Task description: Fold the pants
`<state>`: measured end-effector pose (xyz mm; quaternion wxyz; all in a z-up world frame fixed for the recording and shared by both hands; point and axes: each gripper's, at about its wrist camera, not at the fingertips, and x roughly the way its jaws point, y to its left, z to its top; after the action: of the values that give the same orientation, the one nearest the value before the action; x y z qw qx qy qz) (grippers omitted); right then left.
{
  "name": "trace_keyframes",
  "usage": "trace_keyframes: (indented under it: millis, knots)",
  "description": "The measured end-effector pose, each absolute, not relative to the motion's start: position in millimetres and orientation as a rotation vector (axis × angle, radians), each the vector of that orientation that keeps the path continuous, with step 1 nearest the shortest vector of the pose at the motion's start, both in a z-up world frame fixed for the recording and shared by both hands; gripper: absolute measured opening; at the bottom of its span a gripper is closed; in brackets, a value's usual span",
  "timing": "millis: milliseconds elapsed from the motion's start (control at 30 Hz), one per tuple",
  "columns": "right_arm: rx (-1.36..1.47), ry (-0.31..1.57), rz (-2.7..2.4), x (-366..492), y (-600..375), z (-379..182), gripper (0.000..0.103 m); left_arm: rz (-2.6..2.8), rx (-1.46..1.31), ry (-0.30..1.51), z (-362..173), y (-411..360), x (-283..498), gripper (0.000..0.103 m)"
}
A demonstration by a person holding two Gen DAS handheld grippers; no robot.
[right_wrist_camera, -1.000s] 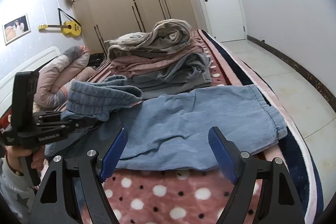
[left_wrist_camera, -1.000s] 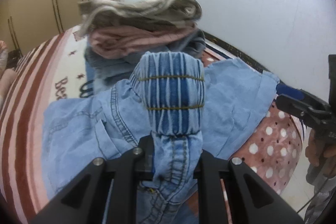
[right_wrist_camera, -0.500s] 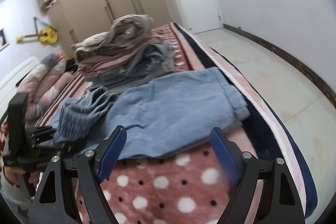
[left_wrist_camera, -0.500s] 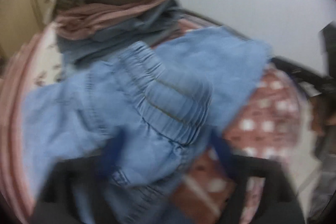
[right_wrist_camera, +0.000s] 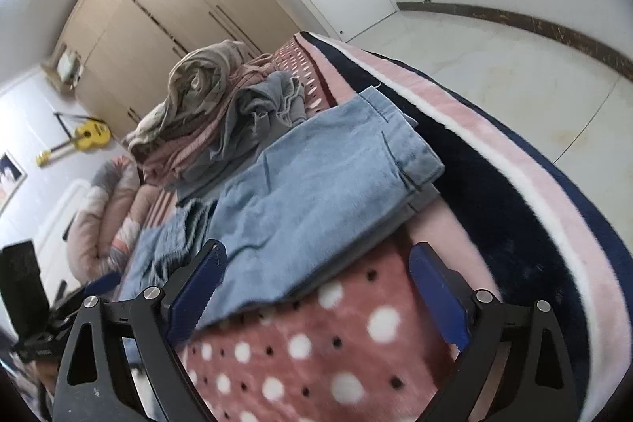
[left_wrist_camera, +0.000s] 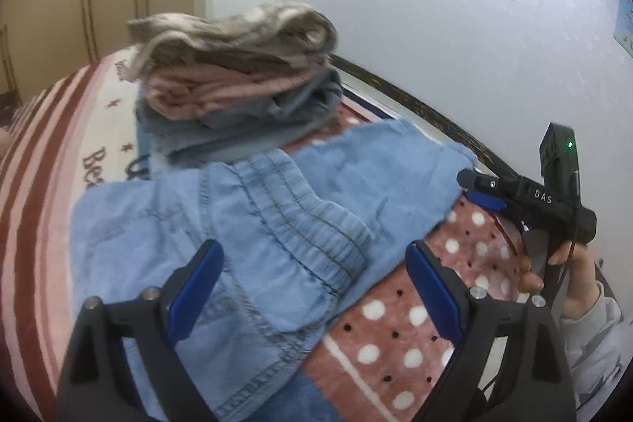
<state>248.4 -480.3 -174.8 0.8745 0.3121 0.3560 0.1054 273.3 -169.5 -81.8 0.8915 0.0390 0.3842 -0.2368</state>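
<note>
Light blue denim pants (left_wrist_camera: 253, 224) lie on the bed, the elastic waistband (left_wrist_camera: 300, 220) folded over onto the legs. In the right wrist view the pants (right_wrist_camera: 316, 184) stretch from the waistband at left to the leg cuffs (right_wrist_camera: 411, 145) at right. My left gripper (left_wrist_camera: 312, 287) is open and empty just above the waistband. My right gripper (right_wrist_camera: 316, 287) is open and empty above the near edge of the pants legs. The right gripper also shows in the left wrist view (left_wrist_camera: 526, 192), held by a hand near the leg cuffs.
A pile of folded clothes (left_wrist_camera: 237, 82) sits behind the pants, also in the right wrist view (right_wrist_camera: 221, 113). The bed has a pink polka-dot blanket (right_wrist_camera: 316, 343) with a dark blue edge (right_wrist_camera: 514, 184). Floor lies beyond the bed edge. Wardrobe and door stand at the back.
My left gripper was shut on the waistband and held it up; it has opened and dropped the waistband onto the legs. The right gripper has tilted and stayed open.
</note>
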Motion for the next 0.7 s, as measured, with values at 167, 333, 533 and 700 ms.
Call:
trace_keyframes:
  millis: [167,333,533,700]
  knots:
    - [0.699,0.761,0.186,260.7,-472.5,-179.9,0.091,-0.417,0.046,0.774,-74.4,-152.8,274.6,0.091]
    - [0.703,0.777,0.141,275.5,-468.0,-184.2,0.056,-0.385,0.010,0.769,-75.2,-137.7,279.5,0.091]
    - [0.792,0.792,0.083,290.5,-479.2,-196.7,0.009,-0.365,-0.015,0.768,-75.9,-124.8,284.5,0.091]
    - [0.606,0.673,0.064,274.6,-457.5,-167.0,0.004,-0.343,-0.025,0.758,-73.1,-113.0,284.3,0.091]
